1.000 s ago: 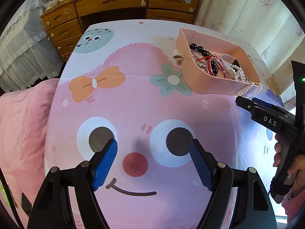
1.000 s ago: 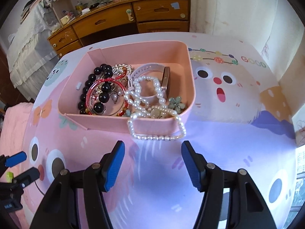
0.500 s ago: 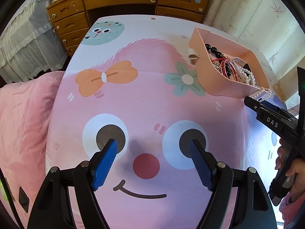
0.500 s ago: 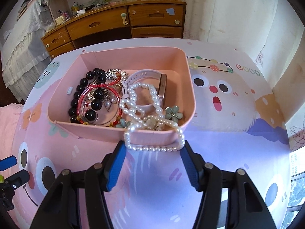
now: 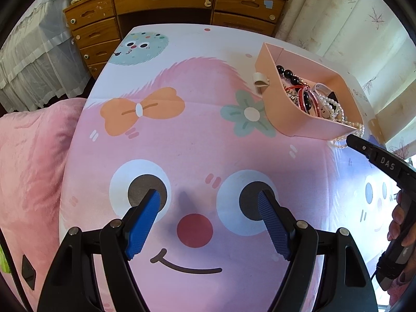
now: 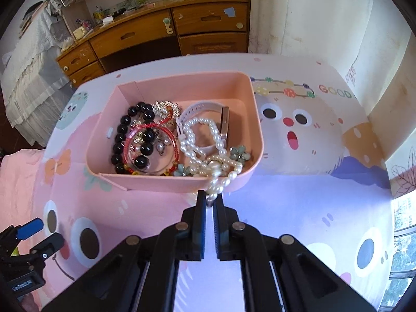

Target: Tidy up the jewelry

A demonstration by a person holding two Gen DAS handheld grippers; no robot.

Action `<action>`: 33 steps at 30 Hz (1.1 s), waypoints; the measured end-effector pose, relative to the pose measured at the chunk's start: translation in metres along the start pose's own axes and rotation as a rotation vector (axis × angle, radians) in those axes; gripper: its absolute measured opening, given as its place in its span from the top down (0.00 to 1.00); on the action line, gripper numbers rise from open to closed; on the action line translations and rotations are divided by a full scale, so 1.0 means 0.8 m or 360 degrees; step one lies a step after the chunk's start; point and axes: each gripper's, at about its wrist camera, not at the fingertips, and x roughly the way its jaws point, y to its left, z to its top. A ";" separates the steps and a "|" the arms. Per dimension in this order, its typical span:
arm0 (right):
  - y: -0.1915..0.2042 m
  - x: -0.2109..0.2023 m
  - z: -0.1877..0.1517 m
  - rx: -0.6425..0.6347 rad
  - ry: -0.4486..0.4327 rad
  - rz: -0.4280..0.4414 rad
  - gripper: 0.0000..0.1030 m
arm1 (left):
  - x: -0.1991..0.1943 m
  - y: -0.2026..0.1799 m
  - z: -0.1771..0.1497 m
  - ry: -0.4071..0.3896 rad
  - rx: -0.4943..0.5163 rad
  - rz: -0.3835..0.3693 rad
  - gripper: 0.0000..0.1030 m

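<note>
A pink box sits on the cartoon tablecloth and holds jewelry: a black bead bracelet, red bangles, a white watch and a white pearl necklace. Part of the pearl necklace hangs over the box's near wall. My right gripper is shut on that hanging pearl strand, right at the box's front; it shows in the left wrist view. My left gripper is open and empty above the table, to the left of the box.
A small white clip lies beside the box's far left wall. A wooden desk with drawers stands behind the table. A pink blanket lies to the left. Curtains hang at the right.
My right gripper moved forward to the box and closed on the hanging pearl strand. My left gripper drifted slightly and stayed open.
</note>
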 end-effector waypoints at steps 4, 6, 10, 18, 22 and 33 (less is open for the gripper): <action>-0.002 -0.017 0.007 0.0044 -0.0012 0.0077 0.96 | -0.002 -0.002 0.001 -0.0006 0.0008 -0.0008 0.26; -0.004 -0.027 0.015 0.0089 -0.0010 0.0131 0.96 | -0.003 -0.003 0.001 -0.0013 0.0006 -0.0009 0.26; -0.004 -0.053 0.036 0.0159 -0.0087 0.0216 0.96 | -0.005 -0.004 0.002 -0.0018 0.0013 -0.0021 0.26; 0.015 -0.079 0.077 -0.0003 -0.0293 0.0115 0.95 | -0.010 -0.007 0.002 -0.0044 0.0035 -0.0032 0.26; 0.021 -0.082 0.082 -0.0080 -0.0321 0.0088 0.95 | -0.016 -0.010 0.002 -0.0060 0.0056 -0.0042 0.26; 0.019 -0.103 0.036 -0.0129 -0.0229 -0.0038 0.70 | -0.084 -0.025 -0.018 -0.0189 0.0135 0.0100 0.19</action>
